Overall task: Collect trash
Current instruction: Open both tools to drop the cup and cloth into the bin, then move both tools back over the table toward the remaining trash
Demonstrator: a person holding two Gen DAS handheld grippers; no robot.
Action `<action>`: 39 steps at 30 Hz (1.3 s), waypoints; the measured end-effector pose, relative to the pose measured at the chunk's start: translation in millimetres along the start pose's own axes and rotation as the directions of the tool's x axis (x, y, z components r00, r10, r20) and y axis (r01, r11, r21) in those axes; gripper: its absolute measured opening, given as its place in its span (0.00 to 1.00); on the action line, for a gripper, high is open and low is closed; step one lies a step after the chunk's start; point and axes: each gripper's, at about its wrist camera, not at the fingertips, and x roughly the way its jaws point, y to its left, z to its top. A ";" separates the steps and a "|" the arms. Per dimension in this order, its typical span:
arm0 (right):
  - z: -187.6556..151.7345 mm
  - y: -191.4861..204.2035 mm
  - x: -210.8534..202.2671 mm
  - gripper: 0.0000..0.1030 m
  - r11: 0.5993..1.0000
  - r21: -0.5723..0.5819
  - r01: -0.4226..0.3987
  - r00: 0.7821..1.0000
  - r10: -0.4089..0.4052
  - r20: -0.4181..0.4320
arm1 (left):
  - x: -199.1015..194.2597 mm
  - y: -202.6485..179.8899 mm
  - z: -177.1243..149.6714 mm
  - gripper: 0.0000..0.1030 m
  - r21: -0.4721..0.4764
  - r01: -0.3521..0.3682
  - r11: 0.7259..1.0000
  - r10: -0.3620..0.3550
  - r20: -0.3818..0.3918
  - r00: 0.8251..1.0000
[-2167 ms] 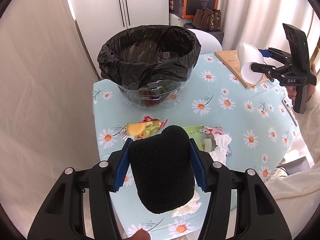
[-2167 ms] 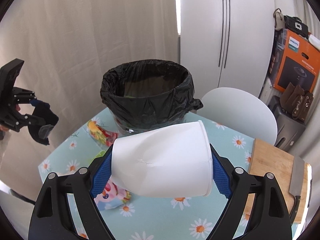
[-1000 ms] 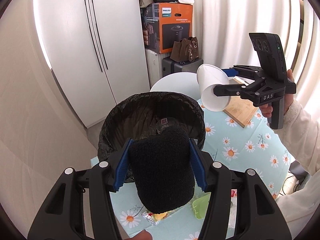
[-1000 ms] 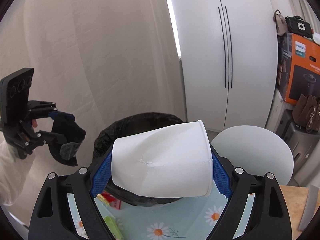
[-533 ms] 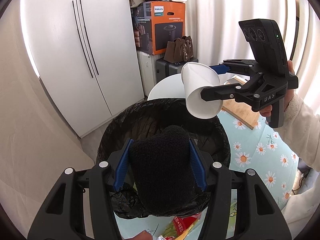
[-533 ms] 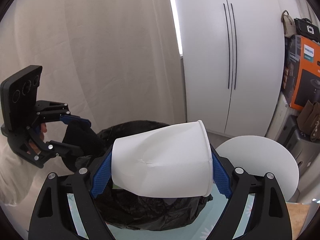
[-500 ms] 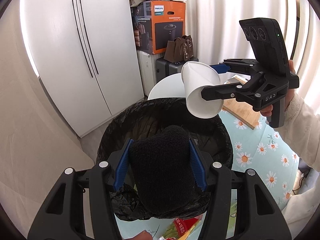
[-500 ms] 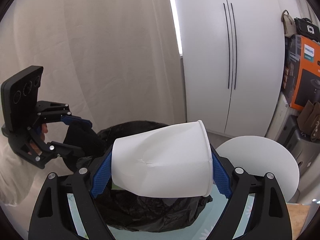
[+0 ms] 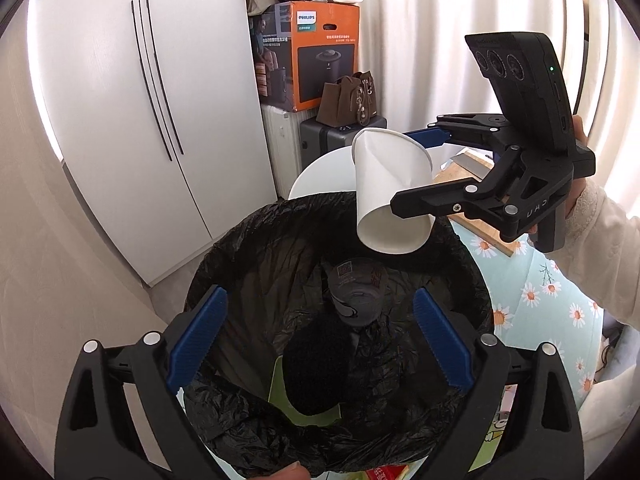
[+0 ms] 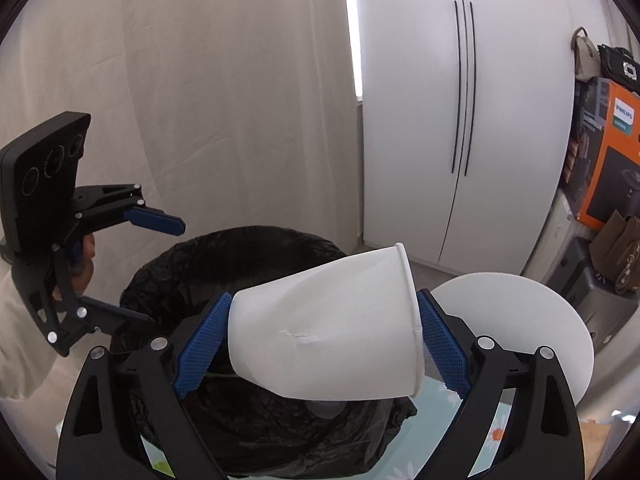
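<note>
the left gripper [image 9: 320, 336] hangs over the mouth of the black-lined trash bin [image 9: 240, 256], its blue pads [image 9: 196, 336] spread wide after just opening, with nothing pressed between them. the black foam sponge [image 9: 316, 376] it carried lies loose inside the bin liner, below the pads and clear of both, resting over a green scrap [image 9: 280, 388] and beside a dark cap-like piece of trash [image 9: 356, 292]. the right gripper [image 10: 320, 336] is held above the far rim of the same bin; its jaws have also just been easing apart, and the dented white paper cup [image 10: 328, 328] sits tilted between them, its rim against the right-hand pad, though whether the left-hand pad still presses on it cannot be told. seen from the left wrist view, the cup [image 9: 390, 192] hangs over the bin's rim with its base pointing down toward the opening. the bin stands on a table with a daisy-print cloth [image 9: 540, 304], with a wooden cutting board [image 9: 480, 232] behind it.
</note>
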 end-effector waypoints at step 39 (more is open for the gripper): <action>-50.7 70.3 -110.0 0.86 0.994 -0.107 -0.034 0.999 0.030 -0.042 | -109.7 -82.9 -96.0 0.94 -0.220 -0.272 0.937 0.248 -0.132 0.960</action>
